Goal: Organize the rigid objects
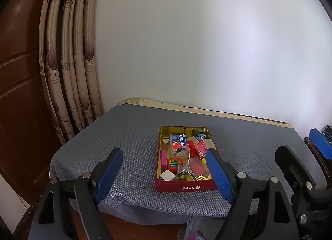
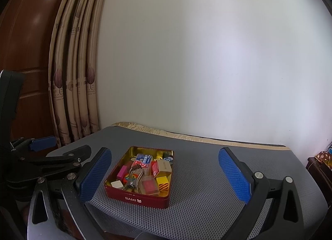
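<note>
A red tin (image 1: 184,186) marked BAMI sits low and just right of centre in the left wrist view, on a surface (image 1: 128,136) covered by a grey mesh mat. Its gold inside is crowded with small rigid things: a metal clip (image 1: 182,164) lying lengthwise down the middle, a blue and white box (image 1: 178,140) toward the far end, a pink block (image 1: 164,158) along the left wall, a white cube (image 1: 167,176) in the near left corner, and red boxes (image 1: 197,147) on the right side.

The left hand-held gripper (image 1: 164,175) fills the bottom of that view with its jaws wide apart and nothing between the blue pads; its right finger overlaps the tin's near right corner in the picture, though contact cannot be told. Part of the other tool shows at the right edge.

In the right wrist view the tin (image 2: 145,197) lies below centre, left of the middle, with a yellow striped box (image 2: 162,182) at its near right. The right hand-held gripper (image 2: 165,174) also stands wide open and empty, the tin lying between its fingers in the picture but farther off on the mat. A patterned curtain (image 2: 78,86) hangs in the upper left, beside a white wall (image 2: 207,63).
</note>
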### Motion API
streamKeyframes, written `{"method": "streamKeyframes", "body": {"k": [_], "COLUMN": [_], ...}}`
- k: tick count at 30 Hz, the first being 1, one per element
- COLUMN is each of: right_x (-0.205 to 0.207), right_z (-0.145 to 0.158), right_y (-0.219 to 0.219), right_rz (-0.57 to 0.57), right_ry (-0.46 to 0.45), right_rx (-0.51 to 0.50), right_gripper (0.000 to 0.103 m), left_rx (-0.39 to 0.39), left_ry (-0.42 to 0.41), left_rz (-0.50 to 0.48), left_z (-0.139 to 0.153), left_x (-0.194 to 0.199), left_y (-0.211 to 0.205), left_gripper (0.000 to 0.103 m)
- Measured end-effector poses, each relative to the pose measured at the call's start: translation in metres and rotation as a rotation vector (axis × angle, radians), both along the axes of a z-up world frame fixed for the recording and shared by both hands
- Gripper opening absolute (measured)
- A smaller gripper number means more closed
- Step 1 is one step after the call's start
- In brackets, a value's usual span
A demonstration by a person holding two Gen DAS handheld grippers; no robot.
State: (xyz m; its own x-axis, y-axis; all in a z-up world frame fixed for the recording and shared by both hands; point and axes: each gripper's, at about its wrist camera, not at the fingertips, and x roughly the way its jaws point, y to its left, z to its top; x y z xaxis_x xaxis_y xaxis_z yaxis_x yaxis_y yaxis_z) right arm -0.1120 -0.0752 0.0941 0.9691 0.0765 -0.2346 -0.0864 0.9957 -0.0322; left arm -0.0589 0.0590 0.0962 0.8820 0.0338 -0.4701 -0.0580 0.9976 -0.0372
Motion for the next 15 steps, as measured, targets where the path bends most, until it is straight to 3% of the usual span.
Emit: {"method": "streamKeyframes", "body": {"k": [15], "right_x": [-0.0023], "right_z": [-0.0066], "right_y": [-0.0045], "right_rz": [0.014], "right_ry": [0.002], "right_rx": [0.003], "right_gripper": [0.102], "left_rx": [-0.012], "left_ry": [0.02], "left_rz": [-0.035], "left_z": [-0.0034], "left_x": [0.0058], "left_y": [0.0016], "left_gripper": [0.085]}}
